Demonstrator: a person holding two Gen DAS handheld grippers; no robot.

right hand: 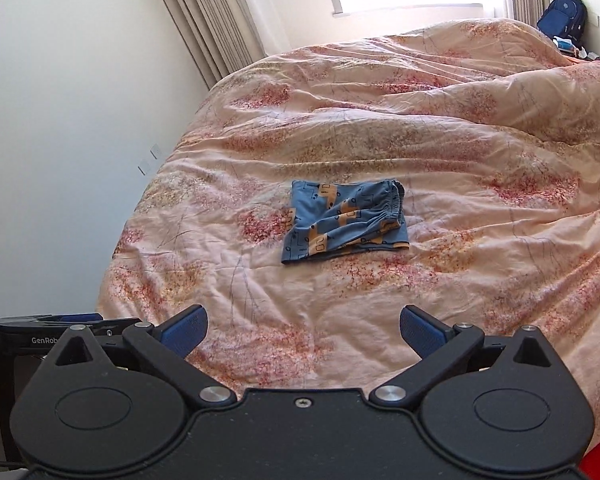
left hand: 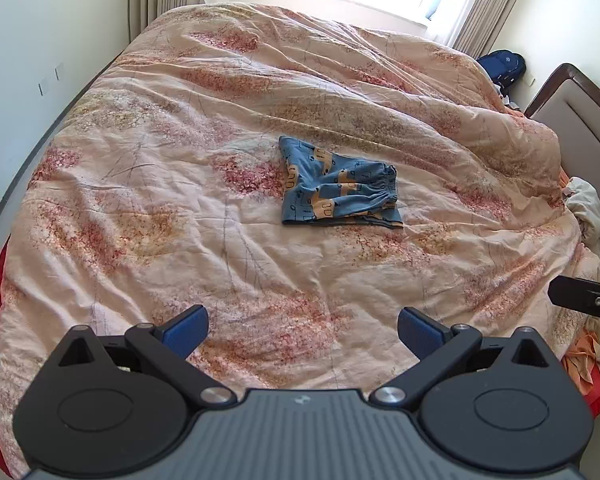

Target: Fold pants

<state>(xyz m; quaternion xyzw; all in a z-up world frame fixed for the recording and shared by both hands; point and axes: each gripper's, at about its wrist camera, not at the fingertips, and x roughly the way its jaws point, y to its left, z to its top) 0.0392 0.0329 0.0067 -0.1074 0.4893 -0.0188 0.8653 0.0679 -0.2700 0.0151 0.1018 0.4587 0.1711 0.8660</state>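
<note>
Left gripper (left hand: 302, 330) nearest the lens, blue pads (left hand: 186, 330) spread as wide as they go, nothing between them, only quilt below. Right gripper (right hand: 303, 330) same story: jaws fully apart, empty, aimed down at the bed. Both held well back and above the pants (left hand: 337, 184), touching nothing. Pants (right hand: 346, 220) lying near the middle of the floral quilt (left hand: 148, 208), already doubled into a compact blue-and-yellow rectangle, elastic waistband bunched at the right edge, folded edge toward the cameras, layers stacked a bit unevenly. Looks like the fold is done or nearly done, judging by the small tidy shape; wide-open, pulled-back jaws fit a release-and-clear pose, giving an unobstructed check of the result. Left gripper's body poking into the right wrist view at lower left, a bit of a hand just behind it; right gripper's tip showing at the right edge of the left wrist view, so both tools side by side. Backpack (right hand: 562, 16) far off by the window, loose clothes (left hand: 588, 208) heaped at the bed's right side, none of it in play.
</note>
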